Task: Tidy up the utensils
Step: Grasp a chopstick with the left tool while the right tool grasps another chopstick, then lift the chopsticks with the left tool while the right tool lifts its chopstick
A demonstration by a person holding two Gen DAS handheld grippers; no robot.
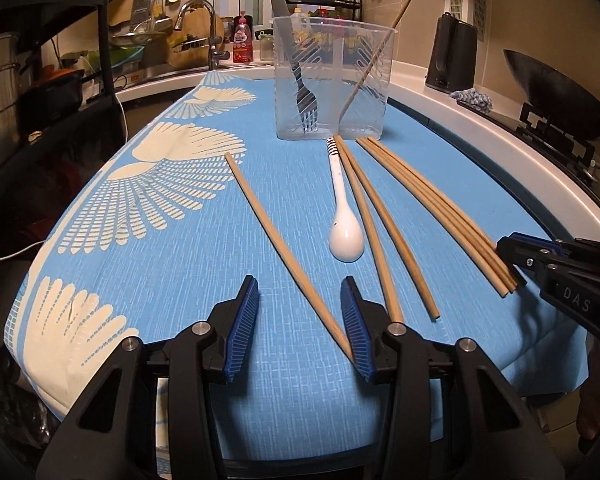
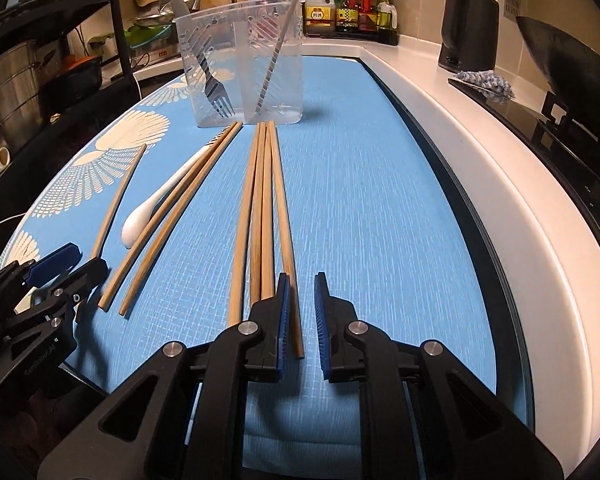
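Two claws straddle chopsticks low in frame: left claw (image 1: 300, 320) half-wide around a lone chopstick (image 1: 284, 248), right claw (image 2: 302, 316) narrow, pads not pressing; neighbouring sticks (image 2: 260, 208) may snag.

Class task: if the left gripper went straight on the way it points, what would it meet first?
Probably the lone chopstick lying on the blue cloth: its near end already sits between the left gripper's open jaws, by the right-hand one.
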